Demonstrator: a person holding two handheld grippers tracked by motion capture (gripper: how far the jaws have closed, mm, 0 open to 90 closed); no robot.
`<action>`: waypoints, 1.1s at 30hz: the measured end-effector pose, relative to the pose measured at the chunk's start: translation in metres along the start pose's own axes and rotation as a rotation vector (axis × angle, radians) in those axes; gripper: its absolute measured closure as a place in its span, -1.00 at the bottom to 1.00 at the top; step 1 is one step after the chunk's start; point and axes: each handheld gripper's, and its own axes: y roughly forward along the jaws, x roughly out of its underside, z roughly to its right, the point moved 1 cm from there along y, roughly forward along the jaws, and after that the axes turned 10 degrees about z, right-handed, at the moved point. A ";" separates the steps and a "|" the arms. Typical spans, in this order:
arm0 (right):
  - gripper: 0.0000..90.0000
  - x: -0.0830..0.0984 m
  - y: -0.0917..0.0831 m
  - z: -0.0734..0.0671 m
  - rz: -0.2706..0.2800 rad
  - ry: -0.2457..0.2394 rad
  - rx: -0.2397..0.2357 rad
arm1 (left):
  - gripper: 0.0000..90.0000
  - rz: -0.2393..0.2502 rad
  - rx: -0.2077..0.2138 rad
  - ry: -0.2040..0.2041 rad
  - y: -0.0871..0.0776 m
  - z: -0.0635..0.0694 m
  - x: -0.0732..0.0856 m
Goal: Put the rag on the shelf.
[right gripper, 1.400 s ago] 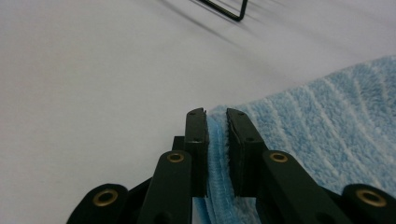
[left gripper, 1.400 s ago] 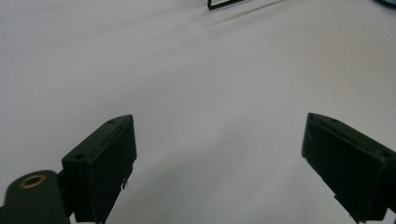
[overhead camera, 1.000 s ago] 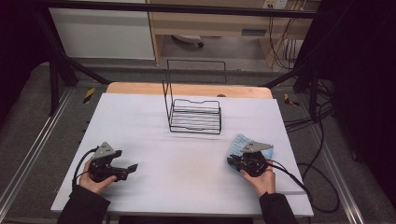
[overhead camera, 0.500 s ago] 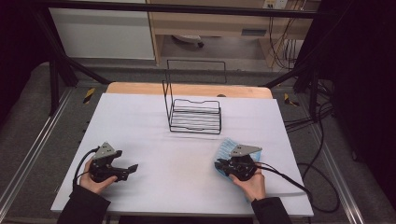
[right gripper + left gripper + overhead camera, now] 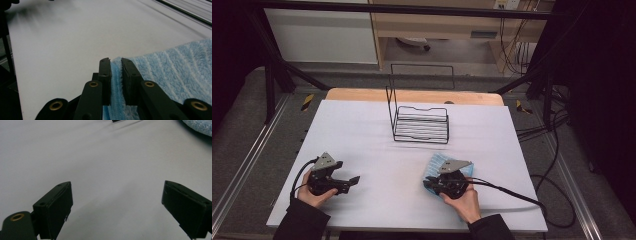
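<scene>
We pinch the blue towel [image 5: 170, 75] by its edge in the right gripper [image 5: 115, 65], near and in front of the wire rack [image 5: 421, 125], to drag it, while the left gripper [image 5: 117, 205] waits wide open and empty, well left of the rack.

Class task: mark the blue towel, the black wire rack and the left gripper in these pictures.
blue towel [image 5: 175, 72]: right gripper view, on its fluffy striped top face.
black wire rack [image 5: 421, 127]: high view, on the wires of its floor.
left gripper [image 5: 117, 207]: left gripper view, midway between its two open jaws.
</scene>
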 end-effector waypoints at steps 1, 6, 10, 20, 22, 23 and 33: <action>0.77 -0.001 0.002 -0.003 -0.002 -0.006 -0.005 | -0.78 0.000 0.000 0.001 0.000 0.000 0.000; 0.77 -0.003 0.011 -0.014 -0.008 -0.023 -0.032 | -0.78 0.000 0.000 0.000 0.000 0.000 0.000; 0.77 -0.003 0.016 -0.022 -0.014 -0.035 -0.052 | -0.78 0.000 0.000 0.000 0.000 0.000 0.000; 0.76 -0.003 0.028 -0.041 -0.023 -0.058 -0.106 | -0.78 0.002 -0.002 -0.002 0.001 0.000 0.000; 0.75 -0.002 0.030 -0.043 -0.030 -0.060 -0.113 | -0.78 0.002 -0.002 -0.002 0.000 0.000 0.000; 0.75 -0.002 0.030 -0.043 -0.030 -0.060 -0.113 | -0.78 0.002 -0.002 -0.002 0.000 0.000 0.000; 0.04 -0.008 0.027 -0.038 -0.009 -0.038 -0.105 | -0.78 0.000 -0.001 0.001 0.000 0.000 0.000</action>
